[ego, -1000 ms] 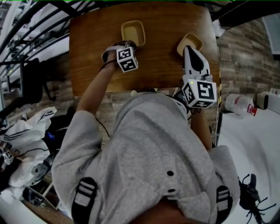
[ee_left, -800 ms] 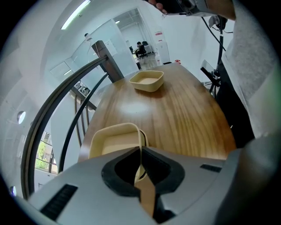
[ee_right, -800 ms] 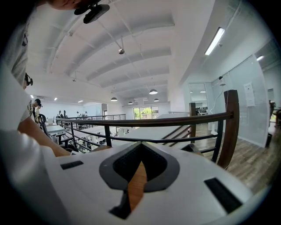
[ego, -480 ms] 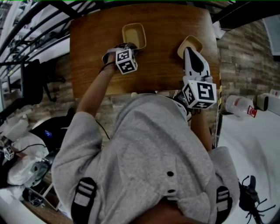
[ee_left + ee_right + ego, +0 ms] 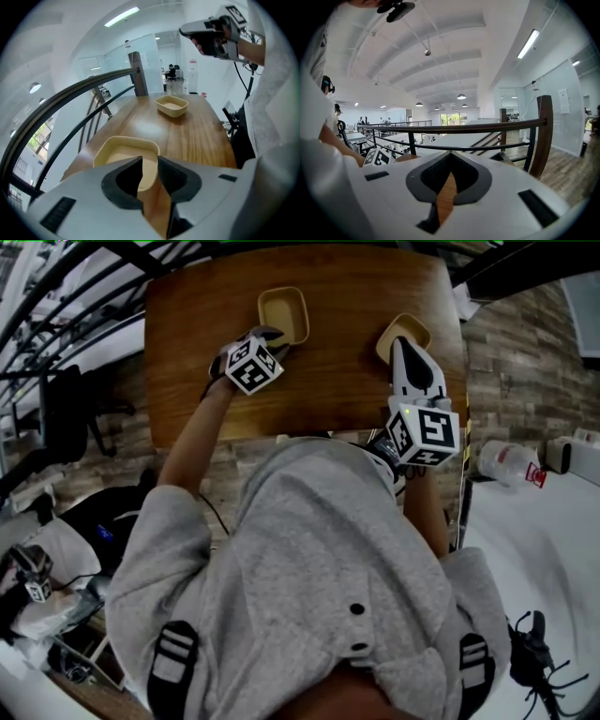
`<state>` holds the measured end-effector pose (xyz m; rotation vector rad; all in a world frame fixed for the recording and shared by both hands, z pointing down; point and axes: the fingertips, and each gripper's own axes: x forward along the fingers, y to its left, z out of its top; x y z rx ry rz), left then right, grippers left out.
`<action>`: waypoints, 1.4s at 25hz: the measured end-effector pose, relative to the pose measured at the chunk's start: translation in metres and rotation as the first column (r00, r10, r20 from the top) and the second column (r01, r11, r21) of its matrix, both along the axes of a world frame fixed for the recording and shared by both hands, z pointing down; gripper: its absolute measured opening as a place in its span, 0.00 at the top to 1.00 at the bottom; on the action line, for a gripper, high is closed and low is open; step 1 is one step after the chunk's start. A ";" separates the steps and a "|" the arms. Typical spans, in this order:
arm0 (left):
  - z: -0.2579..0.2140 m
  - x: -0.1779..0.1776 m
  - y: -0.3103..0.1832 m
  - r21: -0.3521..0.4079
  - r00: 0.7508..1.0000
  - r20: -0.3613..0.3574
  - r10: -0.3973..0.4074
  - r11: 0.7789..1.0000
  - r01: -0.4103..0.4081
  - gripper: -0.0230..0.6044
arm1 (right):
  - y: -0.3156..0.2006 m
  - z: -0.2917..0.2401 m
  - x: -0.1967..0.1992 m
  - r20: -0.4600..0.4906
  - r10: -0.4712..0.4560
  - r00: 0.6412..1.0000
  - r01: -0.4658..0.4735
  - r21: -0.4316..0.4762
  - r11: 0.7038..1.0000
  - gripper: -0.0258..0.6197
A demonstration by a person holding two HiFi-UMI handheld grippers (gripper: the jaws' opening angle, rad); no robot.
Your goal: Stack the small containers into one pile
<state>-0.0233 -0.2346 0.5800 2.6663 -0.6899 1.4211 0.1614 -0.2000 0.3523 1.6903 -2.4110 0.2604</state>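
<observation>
Two small beige containers, shallow with rounded corners, stand upright and empty on the wooden table (image 5: 347, 381), well apart and unstacked. In the head view the upper-centre container (image 5: 284, 313) (image 5: 123, 153) shows whole. The upper-right container (image 5: 405, 326) (image 5: 172, 105) is partly covered.

**Mezzanine surroundings around a wooden table**

The table (image 5: 347, 381) has a brown wood-grain top with rounded corners and stands on a floor (image 5: 525, 362) of stone-look tiles. A black railing (image 5: 454, 127) runs past the table's far edge, with a dark wooden post (image 5: 544, 136) at its end. Beyond the railing are stairs and an open hall with hanging ceiling lamps (image 5: 461, 96). A long strip light (image 5: 528, 43) is set in the white ceiling. To the right, a clear bottle (image 5: 506, 463) lies on a white surface (image 5: 544, 559), with black cables (image 5: 534, 657) nearer the person. White bags (image 5: 47, 587) are heaped at the left.
</observation>
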 end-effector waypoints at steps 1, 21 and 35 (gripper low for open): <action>-0.006 -0.004 -0.004 0.003 0.999 -0.030 -0.035 0.999 0.035 0.79 | -0.002 0.001 0.001 -0.005 0.002 1.000 -0.002 0.000 1.000 0.95; -0.123 -0.039 0.003 0.049 0.739 -0.494 -0.457 0.834 0.549 0.94 | 0.004 0.093 0.035 -0.295 -0.106 0.950 0.044 -0.211 0.977 0.91; -0.125 -0.045 0.011 0.045 0.709 -0.507 -0.490 0.807 0.589 0.94 | 0.000 0.168 0.048 -0.379 -0.217 0.899 0.058 -0.389 0.919 0.85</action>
